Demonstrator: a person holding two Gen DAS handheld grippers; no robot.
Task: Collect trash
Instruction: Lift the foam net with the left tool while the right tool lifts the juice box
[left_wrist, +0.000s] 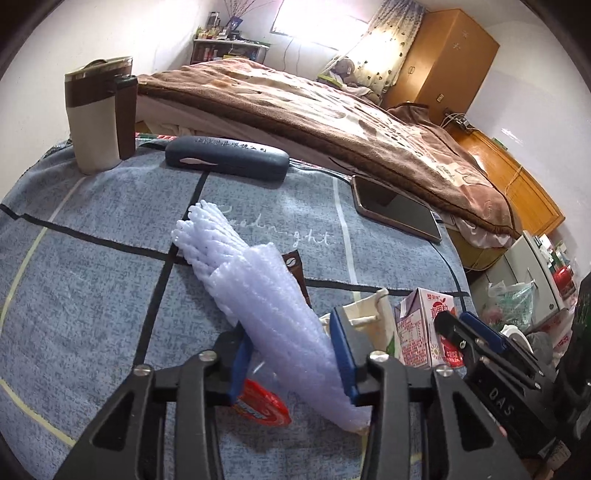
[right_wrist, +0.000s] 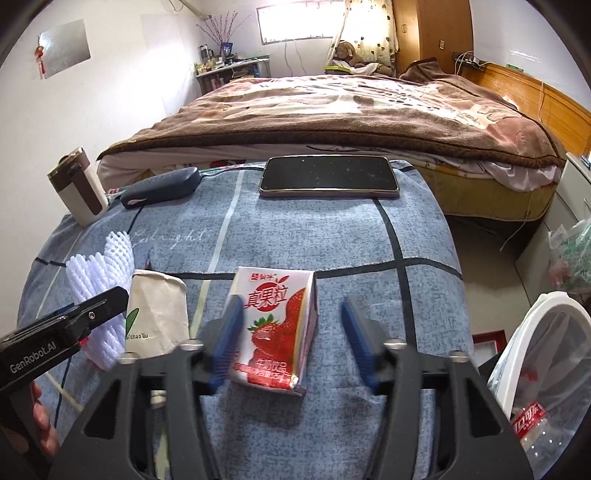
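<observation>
While the left gripper (left_wrist: 291, 354) pinches the foam netting (left_wrist: 258, 280), the milk carton (right_wrist: 275, 325) stands upright between the right gripper's (right_wrist: 291, 343) spread fingers, nearer the left one.

The left tool (left_wrist: 293, 363) stands at 6 o'clock with its two blue pads on either side of a white foam net sleeve (left_wrist: 258, 280); whether they press it I cannot tell. The sleeve lies slanted toward 11 o'clock on the bench (left_wrist: 92, 280), which has a grey-blue cloth with dark lines. Under the sleeve a red wrapper (left_wrist: 260, 404) shows. Just right of the tool are a paper cup (left_wrist: 371, 317) and a strawberry milk carton (left_wrist: 424, 325), and beside the carton the right tool (left_wrist: 476, 339). At 10 o'clock a thermos mug (left_wrist: 98, 114) stands upright. Near it lies a dark glasses case (left_wrist: 227, 157). A phone (left_wrist: 397, 208) lies at 2 o'clock, near the bed (left_wrist: 314, 107).
</observation>
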